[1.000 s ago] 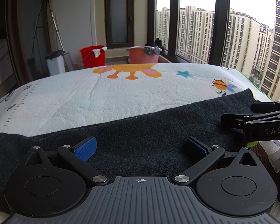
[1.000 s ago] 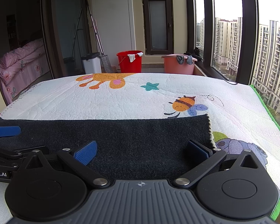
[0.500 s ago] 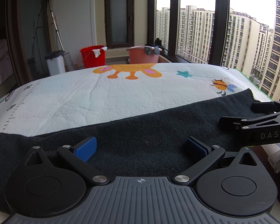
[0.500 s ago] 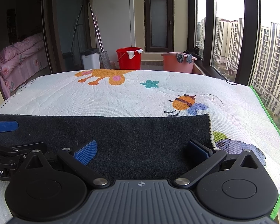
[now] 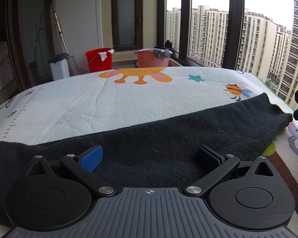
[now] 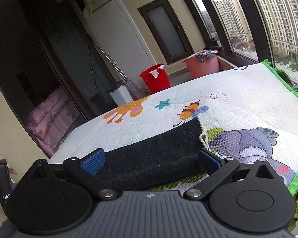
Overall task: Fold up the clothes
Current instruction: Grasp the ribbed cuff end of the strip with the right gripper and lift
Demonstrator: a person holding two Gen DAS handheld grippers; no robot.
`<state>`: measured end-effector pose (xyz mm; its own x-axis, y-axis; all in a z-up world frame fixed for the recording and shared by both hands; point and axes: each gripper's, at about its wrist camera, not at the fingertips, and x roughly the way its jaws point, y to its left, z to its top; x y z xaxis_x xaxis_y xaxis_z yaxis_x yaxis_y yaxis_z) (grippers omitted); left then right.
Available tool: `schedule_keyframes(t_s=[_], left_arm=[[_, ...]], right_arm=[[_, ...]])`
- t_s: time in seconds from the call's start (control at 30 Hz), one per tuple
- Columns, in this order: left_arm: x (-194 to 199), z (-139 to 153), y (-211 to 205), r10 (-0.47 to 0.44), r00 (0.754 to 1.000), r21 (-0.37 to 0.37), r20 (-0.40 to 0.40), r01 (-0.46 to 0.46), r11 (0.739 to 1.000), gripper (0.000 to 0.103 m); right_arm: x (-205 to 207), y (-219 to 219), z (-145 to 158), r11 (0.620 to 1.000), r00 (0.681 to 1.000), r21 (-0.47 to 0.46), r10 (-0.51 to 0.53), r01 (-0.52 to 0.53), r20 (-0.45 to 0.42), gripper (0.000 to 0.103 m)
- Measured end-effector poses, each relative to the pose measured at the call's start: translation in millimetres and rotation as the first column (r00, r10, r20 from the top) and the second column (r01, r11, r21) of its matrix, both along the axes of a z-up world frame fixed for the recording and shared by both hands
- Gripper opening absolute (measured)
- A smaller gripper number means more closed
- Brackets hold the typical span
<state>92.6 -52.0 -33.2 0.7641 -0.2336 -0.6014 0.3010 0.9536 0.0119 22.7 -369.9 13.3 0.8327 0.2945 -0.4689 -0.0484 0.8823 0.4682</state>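
Dark cloth (image 5: 168, 138) lies along near edge of cartoon mat (image 5: 109, 103), both claws, left claw (image 5: 150, 155) & right claw (image 6: 150, 158), wide over it; pre-grasp prob, next pinch near hem.

Right hand-held gripper (image 6: 150, 159) has tilted and lifted, its view now rolled; in the left wrist view it has slid out to the frame's right edge. The dark charcoal fleece cloth's (image 5: 168, 138) right end now rises off the cartoon-printed white mat (image 5: 109, 103).
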Motion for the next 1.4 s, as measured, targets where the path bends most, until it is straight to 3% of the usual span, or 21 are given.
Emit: schedule_keyframes(t_s=[0.03,0.1,0.33,0.57,0.63,0.73,0.8,0.87,1.03,1.2,1.27,1.4], left_arm=[[0.1,0.1,0.8,0.000,1.000,-0.003,-0.001,0.000,1.000,0.103],[1.9,-0.3,1.2,0.003,1.000,-0.002,-0.001,-0.003,1.000,0.103],[4.1,-0.6,1.8,0.000,1.000,0.001,-0.002,0.000,1.000,0.103],[3.0,1.1,8.2,-0.005,1.000,-0.040,0.002,0.005,0.999,0.103],[2.5,2.7,16.5,0.008,1.000,-0.088,0.007,-0.008,0.996,0.103],[5.1,3.0,34.8,-0.009,1.000,-0.216,-0.013,0.006,0.976,0.103],[8.7,4.1,45.8,-0.013,0.999,-0.285,-0.038,0.002,0.958,0.103],[14.2,6.8,45.7,-0.015,0.997,-0.281,-0.070,-0.005,0.960,0.103],[13.1,15.2,14.0,-0.048,0.994,-0.062,-0.096,0.042,0.997,0.103],[19.4,53.1,4.6,-0.142,0.989,-0.251,-0.052,0.124,0.960,0.103],[28.6,61.1,-13.0,-0.174,0.983,-0.262,-0.062,0.152,0.953,0.103],[45.8,50.5,-59.6,-0.170,0.982,-0.162,-0.084,0.155,0.975,0.103]], right_arm=[[-2.1,-4.9,-1.4,0.999,1.000,0.025,-0.019,0.020,-0.014,0.058],[-6.2,-14.8,-4.2,0.995,0.997,0.075,-0.057,0.061,-0.044,0.048],[-13.6,-43.6,-20.6,0.954,0.970,0.210,-0.181,0.213,-0.159,0.048],[5.7,-24.8,-38.2,0.933,0.959,0.229,-0.257,0.279,-0.119,0.047],[15.4,-13.9,-37.8,0.960,0.967,0.134,-0.232,0.244,-0.103,0.021],[21.4,6.6,-30.0,0.982,0.982,-0.060,-0.183,0.179,-0.050,0.019],[18.8,25.5,-20.1,0.967,0.991,-0.218,-0.133,0.133,0.012,0.019],[12.4,49.4,-9.1,0.922,0.995,-0.378,-0.059,0.086,0.082,0.019],[5.9,96.0,-8.9,0.797,0.984,-0.601,0.153,-0.065,0.095,0.019],[0.7,129.6,-13.5,0.664,0.961,-0.733,0.270,-0.144,0.056,0.027],[-2.4,137.5,-15.3,0.634,0.958,-0.759,0.284,-0.148,0.050,0.031],[-5.5,143.2,-17.3,0.610,0.957,-0.780,0.286,-0.141,0.051,0.033]])
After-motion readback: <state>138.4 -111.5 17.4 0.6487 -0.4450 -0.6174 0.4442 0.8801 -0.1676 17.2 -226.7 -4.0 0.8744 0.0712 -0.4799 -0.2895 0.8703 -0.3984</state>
